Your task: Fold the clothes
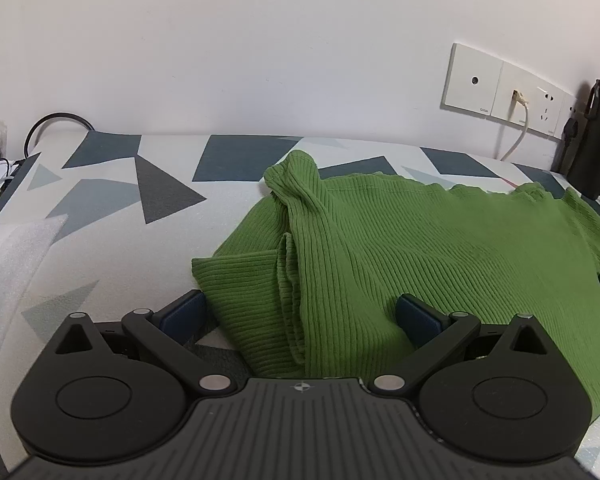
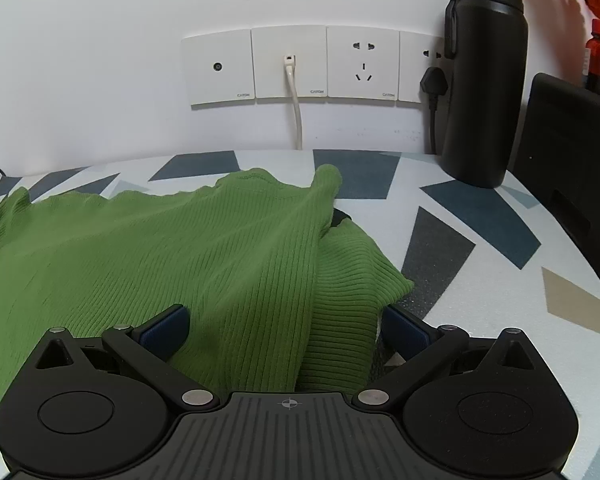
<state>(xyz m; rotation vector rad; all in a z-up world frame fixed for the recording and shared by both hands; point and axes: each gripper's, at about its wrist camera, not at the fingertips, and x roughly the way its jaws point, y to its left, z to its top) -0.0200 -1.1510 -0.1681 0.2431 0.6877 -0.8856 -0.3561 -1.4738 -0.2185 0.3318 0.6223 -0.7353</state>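
Observation:
A green ribbed knit garment (image 1: 420,248) lies spread on the patterned table, a sleeve folded inward over its body on each side. My left gripper (image 1: 300,316) is open, its blue pads wide apart astride the garment's near left edge and folded sleeve. In the right wrist view the same garment (image 2: 160,248) fills the left and middle. My right gripper (image 2: 286,330) is open too, its pads either side of the near right edge, where a folded sleeve (image 2: 348,280) lies. Cloth sits between both pairs of pads without being pinched.
The table cover (image 1: 112,240) is white with grey and blue triangles. A black bottle (image 2: 484,76) stands at the back right by wall sockets (image 2: 292,64) with a white cable. A black box (image 2: 572,152) is at the far right. White foam (image 1: 12,264) lies left.

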